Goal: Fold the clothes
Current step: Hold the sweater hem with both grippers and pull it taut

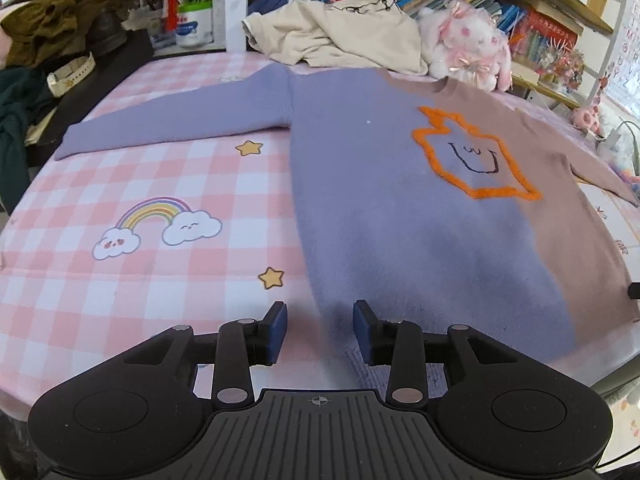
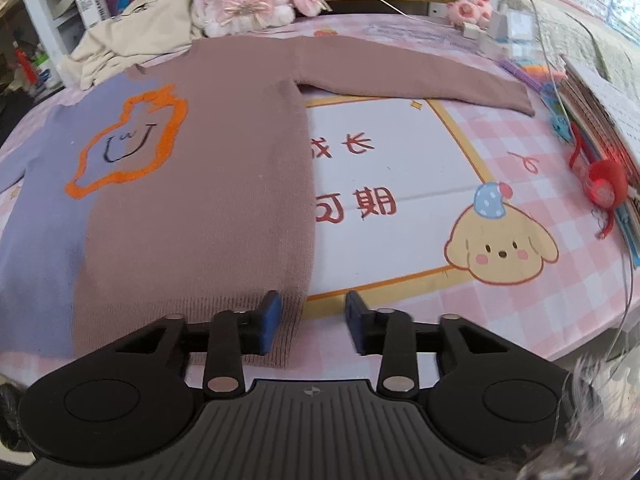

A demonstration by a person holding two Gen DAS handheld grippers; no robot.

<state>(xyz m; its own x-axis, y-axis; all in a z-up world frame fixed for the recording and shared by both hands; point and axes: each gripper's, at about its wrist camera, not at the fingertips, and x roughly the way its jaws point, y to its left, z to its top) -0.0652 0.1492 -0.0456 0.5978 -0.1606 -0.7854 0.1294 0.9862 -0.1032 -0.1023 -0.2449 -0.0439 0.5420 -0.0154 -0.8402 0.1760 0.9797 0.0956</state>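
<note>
A two-tone sweater (image 1: 380, 184), purple on one half and mauve-brown on the other (image 2: 208, 184), lies flat and face up on the pink checked table cover, sleeves spread out. An orange outline with a smiling face (image 1: 472, 156) is on its chest. My left gripper (image 1: 320, 330) is open, just above the purple hem corner. My right gripper (image 2: 313, 322) is open, straddling the brown hem corner. Neither holds anything.
A cream garment (image 1: 344, 36) and a pink plush rabbit (image 1: 468, 48) lie behind the sweater's collar. Books, a red toy (image 2: 600, 188) and a cable sit at the right edge. Dark clothes (image 1: 44, 24) are piled at the far left. Bookshelves stand behind.
</note>
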